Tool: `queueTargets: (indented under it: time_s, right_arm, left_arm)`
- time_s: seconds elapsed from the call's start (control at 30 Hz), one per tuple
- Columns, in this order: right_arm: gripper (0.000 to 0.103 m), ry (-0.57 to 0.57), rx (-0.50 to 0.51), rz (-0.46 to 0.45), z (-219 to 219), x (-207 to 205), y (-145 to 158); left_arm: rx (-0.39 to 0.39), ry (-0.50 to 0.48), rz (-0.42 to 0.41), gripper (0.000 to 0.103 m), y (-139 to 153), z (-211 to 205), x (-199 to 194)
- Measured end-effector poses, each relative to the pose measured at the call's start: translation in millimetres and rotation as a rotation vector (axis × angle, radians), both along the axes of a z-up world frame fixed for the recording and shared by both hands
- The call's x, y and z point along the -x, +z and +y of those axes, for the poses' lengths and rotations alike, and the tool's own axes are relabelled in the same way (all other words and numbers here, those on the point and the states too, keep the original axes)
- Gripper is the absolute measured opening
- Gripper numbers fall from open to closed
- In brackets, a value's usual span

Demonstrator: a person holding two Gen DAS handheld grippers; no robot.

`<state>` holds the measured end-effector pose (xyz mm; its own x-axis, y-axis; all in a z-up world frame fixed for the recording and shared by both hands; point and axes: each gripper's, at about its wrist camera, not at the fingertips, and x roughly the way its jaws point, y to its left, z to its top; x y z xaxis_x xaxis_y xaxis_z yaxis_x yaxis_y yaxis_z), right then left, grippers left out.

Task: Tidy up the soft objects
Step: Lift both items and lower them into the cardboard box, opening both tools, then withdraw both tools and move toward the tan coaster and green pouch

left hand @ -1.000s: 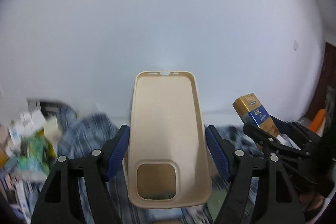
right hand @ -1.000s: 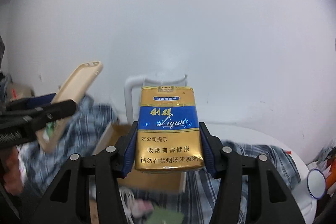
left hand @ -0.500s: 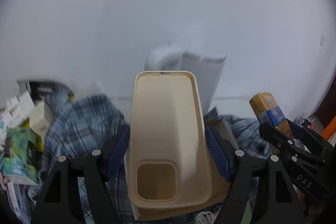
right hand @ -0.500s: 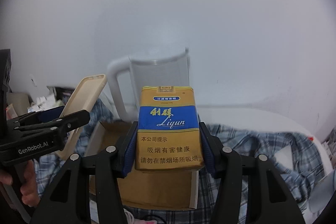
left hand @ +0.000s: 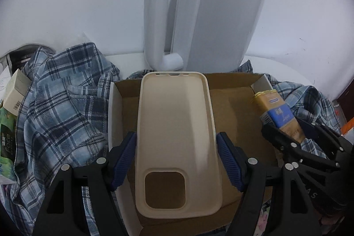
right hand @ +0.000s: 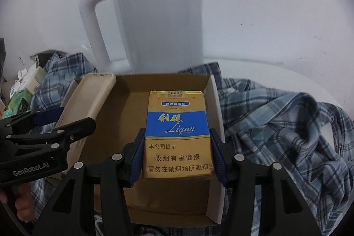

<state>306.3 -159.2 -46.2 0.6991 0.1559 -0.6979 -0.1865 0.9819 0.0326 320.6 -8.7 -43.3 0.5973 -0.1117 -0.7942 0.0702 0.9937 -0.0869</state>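
Left fingers (left hand: 124,158): closed against both long edges of the cream phone case (left hand: 177,138), blue pads pressed to its sides.
Right fingers (right hand: 138,158): clamped on the lower half of the gold and blue cigarette pack (right hand: 178,136), pads flat against its edges.
Left gripper (left hand: 177,160): now low over the left half of the cardboard box (left hand: 232,107); a second ago lifted, mostly bare wall behind.
Right gripper (right hand: 177,159): likewise dropped from wall height to just above the box floor, right half.
Phone case position: hanging over the box, camera cutout nearest the pads; contact with the floor not clear.
Pack position: upright in the grip, inside the box outline, near its right wall.
Change: both loads carried down together toward the same box.
Meaning: probably the placing step, release not yet made.
Surroundings: white kettle (left hand: 203,14) right behind the box, plaid shirt (left hand: 57,107) bunched on both sides, small cartons (left hand: 15,92) far left.
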Motion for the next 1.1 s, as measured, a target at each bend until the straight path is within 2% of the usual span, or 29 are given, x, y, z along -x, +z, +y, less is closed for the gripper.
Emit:
queueTargets:
  time_s: [0.2,0.27,0.3,0.37,0.4,0.5,0.6,0.7,0.87,0.97,1.03,1.1]
  right_arm:
    - [0.053,-0.001,0.004,0.011,1,-5,-3]
    - [0.057,0.000,0.005,0.011,2,-4,-2]
    - [0.063,-0.004,0.005,0.013,2,-4,-2]
    - [0.064,-0.006,0.001,0.018,0,-4,-1]
    - [0.064,-0.010,0.004,0.017,-1,-4,1]
    - [0.064,-0.021,0.000,-0.014,-6,1,13]
    - [0.064,-0.021,-0.005,-0.046,-10,10,34]
    - [0.064,-0.016,0.001,-0.109,-12,30,61]
    - [0.066,-0.009,-0.006,-0.209,-17,77,100]
    - [0.071,-0.007,-0.018,-0.266,-21,107,115]
    - [0.078,-0.009,-0.026,-0.291,-22,126,120]
    - [0.083,-0.012,-0.031,-0.317,-24,145,121]
  left_arm:
    - [0.004,-0.004,0.005,0.075,0,0,1]
    - [0.009,-0.007,0.000,0.075,0,0,0]
    - [0.012,-0.013,-0.003,0.077,-1,2,-3]
    - [0.009,-0.020,-0.027,0.087,2,1,-3]
    - [-0.005,-0.012,-0.036,0.088,4,0,-2]
    - [-0.033,0.011,-0.115,0.088,19,3,4]
    - [-0.006,0.023,-0.178,0.088,41,8,14]
    - [0.029,0.028,-0.248,0.088,69,13,29]
    - [0.030,0.026,-0.372,0.088,120,13,69]
    - [0.052,0.020,-0.434,0.092,138,15,97]
    - [0.064,0.011,-0.466,0.103,144,16,115]
    - [0.066,-0.007,-0.502,0.103,145,17,136]
